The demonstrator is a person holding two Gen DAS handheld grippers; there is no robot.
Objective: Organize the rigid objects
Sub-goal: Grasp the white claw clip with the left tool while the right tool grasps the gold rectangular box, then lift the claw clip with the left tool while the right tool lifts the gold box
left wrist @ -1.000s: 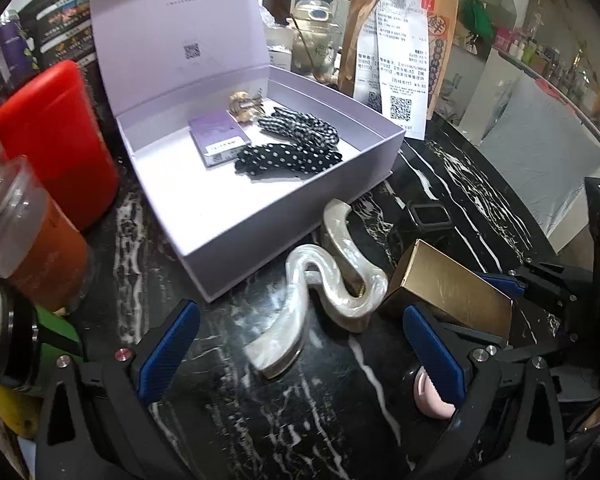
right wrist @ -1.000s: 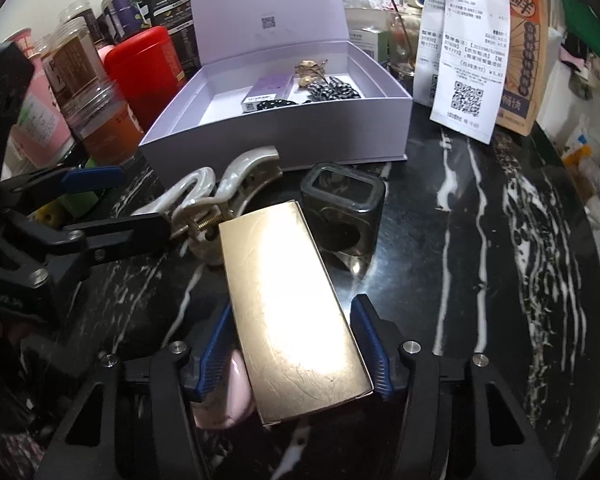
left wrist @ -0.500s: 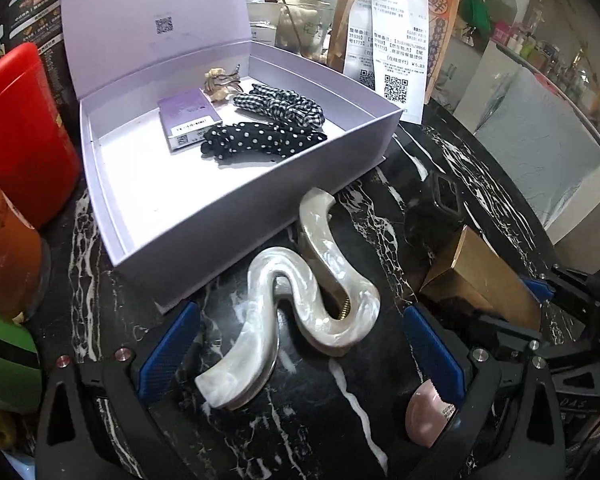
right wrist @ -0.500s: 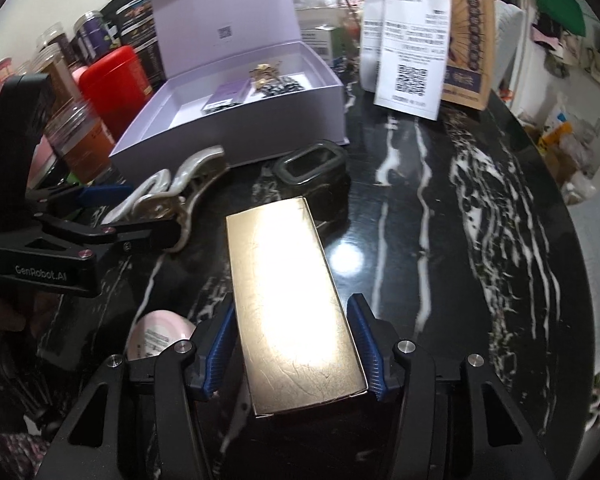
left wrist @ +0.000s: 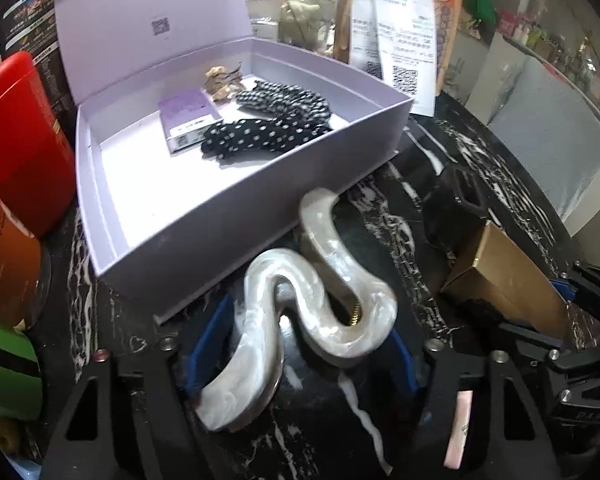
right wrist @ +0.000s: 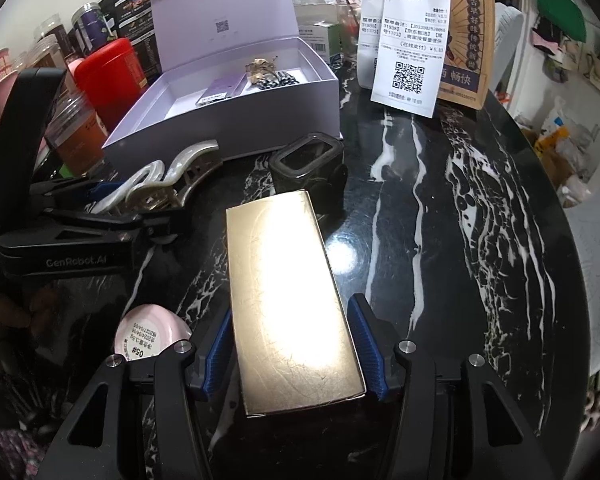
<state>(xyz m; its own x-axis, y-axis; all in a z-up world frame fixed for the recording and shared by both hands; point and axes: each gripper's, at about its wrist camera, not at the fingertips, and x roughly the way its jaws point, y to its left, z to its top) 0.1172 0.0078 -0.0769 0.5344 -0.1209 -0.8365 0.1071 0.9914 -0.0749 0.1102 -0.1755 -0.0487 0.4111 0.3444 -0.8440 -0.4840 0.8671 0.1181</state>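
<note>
A pearly white wavy hair claw (left wrist: 300,312) lies on the black marble table in front of an open lilac box (left wrist: 228,216). My left gripper (left wrist: 300,344) has closed in on the claw, blue pads against its sides. The claw also shows in the right wrist view (right wrist: 168,184). My right gripper (right wrist: 294,344) is shut on a gold rectangular box (right wrist: 288,300), held above the table; it shows in the left wrist view (left wrist: 508,284) too. The lilac box (right wrist: 236,128) holds a purple card (left wrist: 188,120), dotted hair ties (left wrist: 268,132) and a gold clip (left wrist: 222,78).
A dark square cup (right wrist: 308,164) stands behind the gold box. A pink round compact (right wrist: 152,332) lies at lower left. Red canister (left wrist: 20,140) and jars (right wrist: 72,128) crowd the left. A paper bag with receipts (right wrist: 416,32) stands at the back.
My left gripper moved forward and closed its fingers onto the white hair claw. My right gripper lifted the gold box and drew it back a little.
</note>
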